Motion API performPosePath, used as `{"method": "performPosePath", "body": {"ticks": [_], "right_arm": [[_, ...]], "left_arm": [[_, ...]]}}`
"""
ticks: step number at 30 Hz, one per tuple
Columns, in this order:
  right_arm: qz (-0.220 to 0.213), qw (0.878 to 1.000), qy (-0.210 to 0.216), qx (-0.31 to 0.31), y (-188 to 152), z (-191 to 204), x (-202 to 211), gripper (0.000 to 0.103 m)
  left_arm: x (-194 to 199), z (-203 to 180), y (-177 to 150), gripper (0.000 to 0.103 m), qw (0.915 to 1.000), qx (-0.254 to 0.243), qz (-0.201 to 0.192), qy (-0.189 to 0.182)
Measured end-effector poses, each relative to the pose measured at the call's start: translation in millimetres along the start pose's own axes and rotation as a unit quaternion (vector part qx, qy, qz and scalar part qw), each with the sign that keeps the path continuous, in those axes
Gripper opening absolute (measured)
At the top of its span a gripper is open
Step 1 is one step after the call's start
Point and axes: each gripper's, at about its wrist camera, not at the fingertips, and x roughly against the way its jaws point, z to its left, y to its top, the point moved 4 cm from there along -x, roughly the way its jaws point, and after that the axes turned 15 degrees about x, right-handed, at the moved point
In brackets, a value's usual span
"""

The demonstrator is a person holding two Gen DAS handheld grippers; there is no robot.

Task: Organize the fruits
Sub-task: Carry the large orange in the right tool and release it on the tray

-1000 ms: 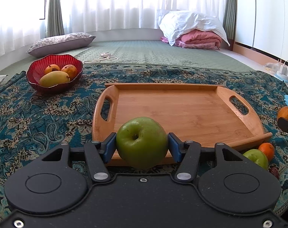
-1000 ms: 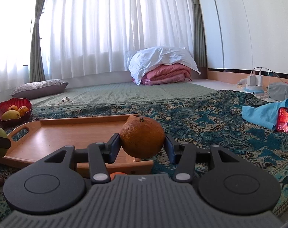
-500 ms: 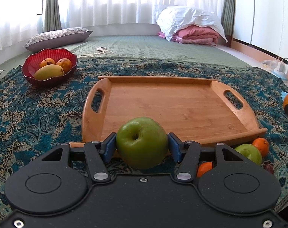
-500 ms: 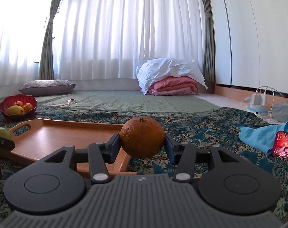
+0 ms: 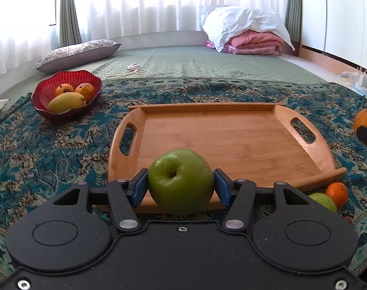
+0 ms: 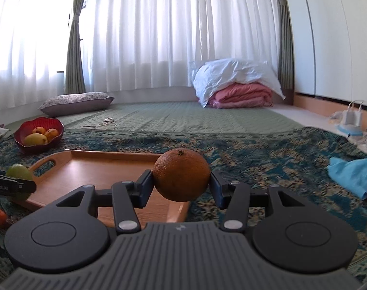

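With the wooden tray bare, the left gripper clamped a green apple above its near rim and the right gripper an orange, while two loose fruits waited on the cloth beside it.
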Motion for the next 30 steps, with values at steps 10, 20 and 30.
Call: {"method": "performPosePath", "body": {"ticks": [10,20,30], "right_arm": [[0.025,0.999,0.033,0.003,20,25,-25,0.055],[0.067,0.997,0.047,0.017,20,43,-52,0.048],[0.120,0.991,0.058,-0.011,-15,53,-72,0.043]], "left_arm": [[-15,6,18,0.055,0.9999,0.001,0.011,0.012],[-43,15,26,0.055,0.9994,0.010,0.030,0.016],[-65,22,16,0.055,0.9982,0.020,0.054,0.019]]}}
